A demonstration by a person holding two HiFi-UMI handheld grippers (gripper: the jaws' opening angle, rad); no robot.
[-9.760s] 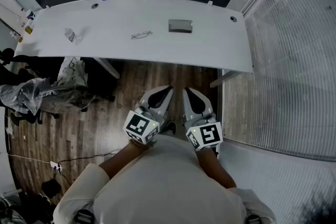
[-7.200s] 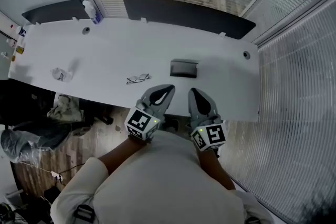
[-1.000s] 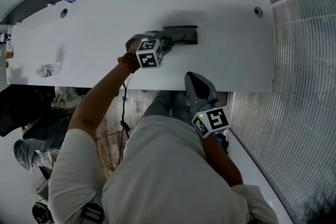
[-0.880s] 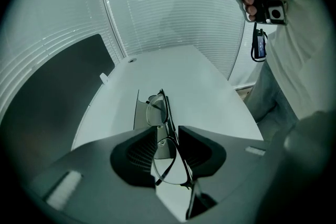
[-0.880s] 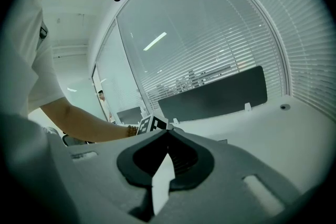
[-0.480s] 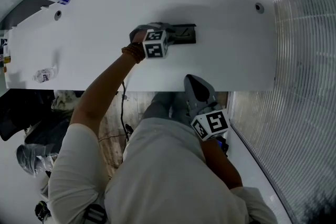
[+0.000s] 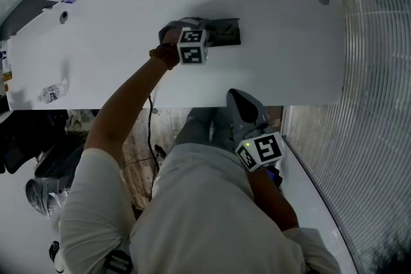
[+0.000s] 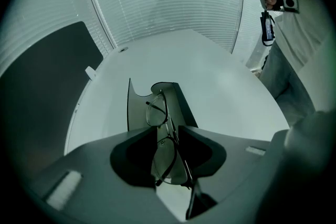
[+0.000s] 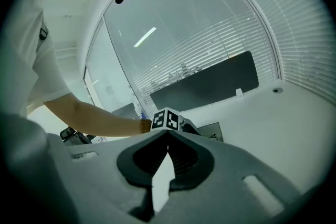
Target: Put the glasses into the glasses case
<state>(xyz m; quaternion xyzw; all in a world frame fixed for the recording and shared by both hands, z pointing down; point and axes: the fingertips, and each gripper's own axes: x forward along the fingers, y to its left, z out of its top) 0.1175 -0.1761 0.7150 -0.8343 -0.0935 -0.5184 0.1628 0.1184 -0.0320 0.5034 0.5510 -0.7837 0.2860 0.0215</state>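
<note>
1. Head view: a person in a white shirt stands at the near edge of a long white table (image 7: pixel 289 42), with the left arm stretched out across it and the right arm bent close to the body.
2. Left gripper (image 7: pixel 204 35): it points steeply down over the left end of the glasses case (image 7: pixel 226 32), a dark box lying near the middle of the table.
3. Left gripper view: the jaws stand narrowly apart and are clamped on the glasses (image 8: pixel 157 113), gripping the frame near the bridge. One lens lies between the jaws on the camera's side. The other lens reaches past the tips, above the open mouth of the case.
4. Contact: I cannot tell whether the far lens touches the case.
5. Case: it is open, with its lid raised along the left side in the left gripper view.
6. Right gripper (image 7: pixel 235 96): it hangs at the table's near edge and points toward the table. Its jaw tips meet, with nothing between them.
7. Right gripper view: it looks across the table at the left gripper, with the case just beside it.
</note>
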